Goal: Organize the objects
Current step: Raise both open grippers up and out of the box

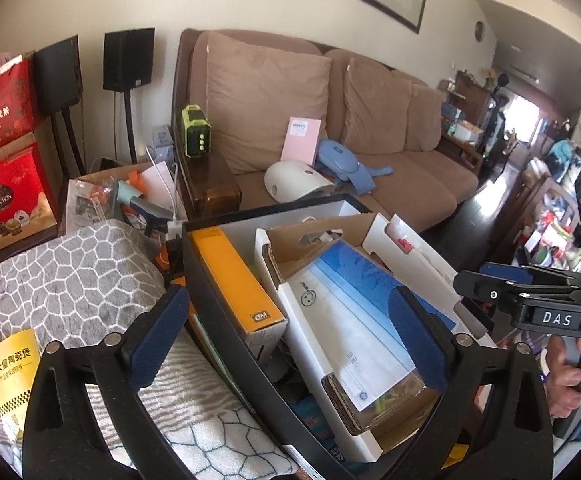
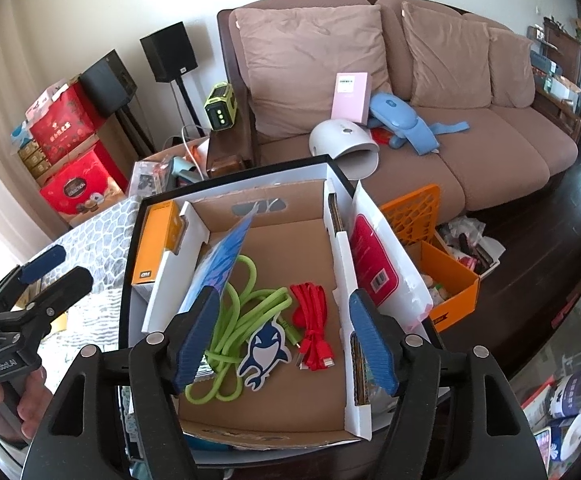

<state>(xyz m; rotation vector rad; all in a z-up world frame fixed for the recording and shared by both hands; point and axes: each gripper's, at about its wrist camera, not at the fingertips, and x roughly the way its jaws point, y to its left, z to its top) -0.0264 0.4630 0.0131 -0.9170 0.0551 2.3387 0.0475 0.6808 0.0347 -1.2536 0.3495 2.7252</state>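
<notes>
Two tools are in our hands, and both stand wide apart, holding nothing. Our right tool hovers above an open cardboard tray with white outer walls. Between its blue fingers we see what lies on the tray floor: a coiled green cable, a red cable bundled just beside it, and a blue and white dolphin tag resting against the green coil. A blue sheet leans tilted against the tray's left wall.

Our left tool hangs over the same tray's near corner, seen from the other side, where a pack of blue face masks leans on the wall. The right tool shows at that view's right edge.

That tray sits inside a larger black box with a white lining. An orange box marked WD stands in the gap left of the tray, and a white and red packet stands in the gap on the right.

Left of the black box, a grey patterned cloth covers the worktop, with a yellow leaflet lying on it.

Beyond is a brown sofa carrying a white domed device, a pink box and a blue padded device. An orange crate of small items sits on the dark floor.
</notes>
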